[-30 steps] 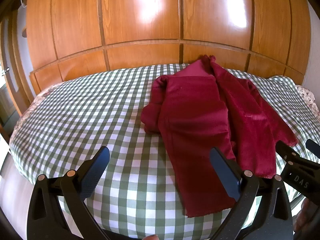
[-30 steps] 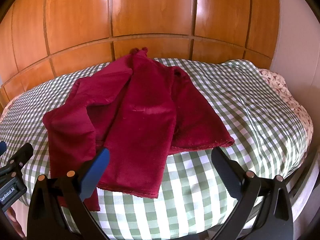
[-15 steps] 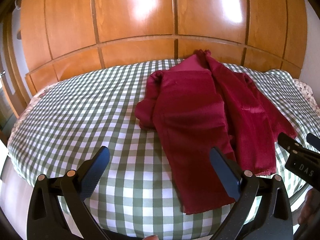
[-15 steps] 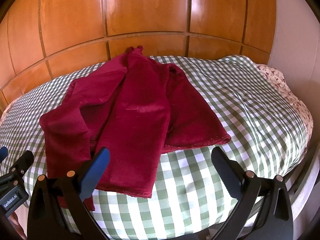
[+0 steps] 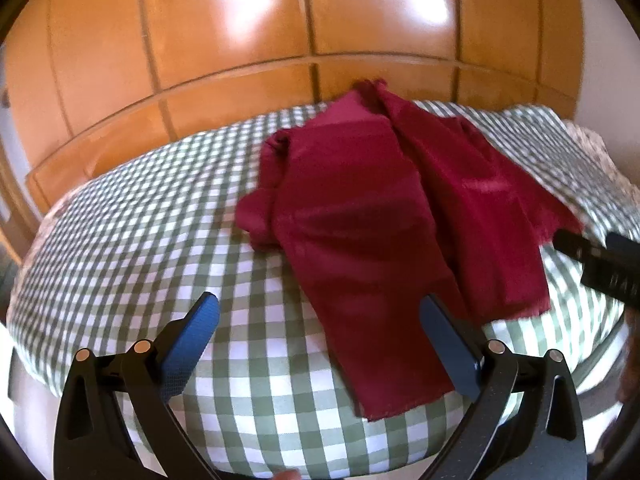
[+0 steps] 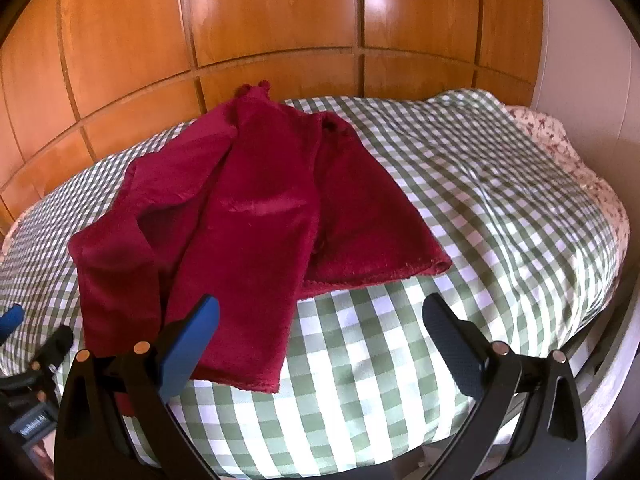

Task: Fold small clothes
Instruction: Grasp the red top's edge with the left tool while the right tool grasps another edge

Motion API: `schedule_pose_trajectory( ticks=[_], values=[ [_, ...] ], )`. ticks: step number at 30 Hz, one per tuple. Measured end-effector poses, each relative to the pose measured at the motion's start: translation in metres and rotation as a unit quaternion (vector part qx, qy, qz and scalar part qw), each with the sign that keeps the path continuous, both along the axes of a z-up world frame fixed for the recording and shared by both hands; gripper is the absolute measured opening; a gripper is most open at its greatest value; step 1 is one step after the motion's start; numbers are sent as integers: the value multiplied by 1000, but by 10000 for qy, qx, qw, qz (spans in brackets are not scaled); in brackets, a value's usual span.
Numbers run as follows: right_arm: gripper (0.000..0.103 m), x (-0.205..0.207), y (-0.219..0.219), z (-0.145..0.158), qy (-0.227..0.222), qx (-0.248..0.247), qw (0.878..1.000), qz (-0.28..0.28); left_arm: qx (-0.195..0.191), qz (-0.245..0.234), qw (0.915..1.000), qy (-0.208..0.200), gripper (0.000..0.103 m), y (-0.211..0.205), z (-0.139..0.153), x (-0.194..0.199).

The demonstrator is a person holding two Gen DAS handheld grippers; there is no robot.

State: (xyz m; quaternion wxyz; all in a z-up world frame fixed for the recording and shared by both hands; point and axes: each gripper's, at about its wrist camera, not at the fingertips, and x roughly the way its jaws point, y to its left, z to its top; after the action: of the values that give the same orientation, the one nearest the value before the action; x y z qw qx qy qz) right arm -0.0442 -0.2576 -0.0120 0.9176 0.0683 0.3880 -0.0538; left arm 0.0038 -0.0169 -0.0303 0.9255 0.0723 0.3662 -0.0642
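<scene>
I hold both tools low at the near edge of the bed [image 5: 120,240], its green-and-white check cover bare around a dark red fleece garment [image 5: 360,232] that lies partly folded, panels overlapped, collar end toward the wooden wall panels [image 5: 240,60] at 12 o'clock. My left gripper [image 5: 316,344] has its jaws wide apart and grips nothing; the garment's nearest hem sits at about 1 o'clock from it, the right-hand finger crossing in front of the cloth. My right gripper [image 6: 320,344] is likewise spread and empty, with the long front panel [image 6: 248,272] reaching down to about 11 o'clock and the shorter flap [image 6: 376,232] lying at 12 o'clock.

Over the last second both views have closed in and dropped a little toward the bedding: the garment fills more of each picture, and the left view is smeared with motion. The cloth itself has not shifted. I read this as the approach to a fresh grasp, most likely on the two near hems, so the next fold is yet to begin. The plush pile looks thick and slack; a shallow pinch could slip off or drag only the top layer.
</scene>
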Motion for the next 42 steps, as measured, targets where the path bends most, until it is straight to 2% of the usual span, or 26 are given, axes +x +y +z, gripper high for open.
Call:
schedule_pose_trajectory(
  ticks=[2,6,7,9,10,11,13,14,15,16,17,18,20,22,25,30,33,36,39,42],
  values=[
    [100,1,-5,-6,134,234,9996,79,7,-234,9997,95,99,-3,-6,-2],
    [78,10,-14,-23,596,971,9928,364,4,-842,9960,313,98,-13,-18,-8],
    [75,13,-16,-28,713,1135,9903,379,13,-1039,9939,379,96,-18,-22,-11],
    [67,20,-16,-36,873,1358,9859,433,55,-1281,9904,516,84,-25,-29,-11],
    [65,25,-14,-41,970,1452,9833,504,81,-1402,9879,652,82,-29,-35,-11],
    [62,29,-12,-44,1037,1501,9816,558,73,-1469,9863,750,76,-31,-40,-10],
    [60,35,-5,-47,1055,1446,9813,703,140,-1534,9848,807,75,-36,-47,-10],
    [52,38,-1,-47,1036,1300,9831,763,165,-1555,9846,784,73,-37,-48,-10],
    [41,40,2,-47,1048,1201,9838,824,165,-1575,9843,773,68,-38,-49,-9],
    [35,41,6,-46,1078,1160,9827,965,148,-1580,9844,763,65,-39,-50,-9],
    [19,40,11,-43,1091,1091,9813,1155,128,-1586,9845,731,51,-39,-50,-9],
    [9,39,15,-40,1068,963,9808,1315,138,-1601,9847,680,29,-39,-49,-9],
    [8,38,18,-29,986,780,9794,1580,2,-1768,9815,732,3,-36,-43,-7],
    [7,34,11,-11,757,786,9785,1751,-200,-1874,9797,686,3,-30,-33,-4],
    [7,37,-10,20,329,688,9815,1754,-713,-1976,9764,498,2,-15,-2,4],
    [7,73,-67,68,-305,341,9923,1152,-1691,-1429,9752,24,2,37,60,54],
    [7,104,-104,84,-414,134,9966,700,-2119,-919,9726,-262,1,77,88,92],
    [7,139,-143,86,-365,-185,9990,157,-2199,-239,9740,-495,1,115,108,127],
    [7,177,-185,82,-211,-327,9983,-434,-2253,568,9710,-561,1,162,115,166],
    [7,208,-226,76,-53,-351,9940,-1033,-2291,1501,9602,-543,1,214,113,205]
  ],
)
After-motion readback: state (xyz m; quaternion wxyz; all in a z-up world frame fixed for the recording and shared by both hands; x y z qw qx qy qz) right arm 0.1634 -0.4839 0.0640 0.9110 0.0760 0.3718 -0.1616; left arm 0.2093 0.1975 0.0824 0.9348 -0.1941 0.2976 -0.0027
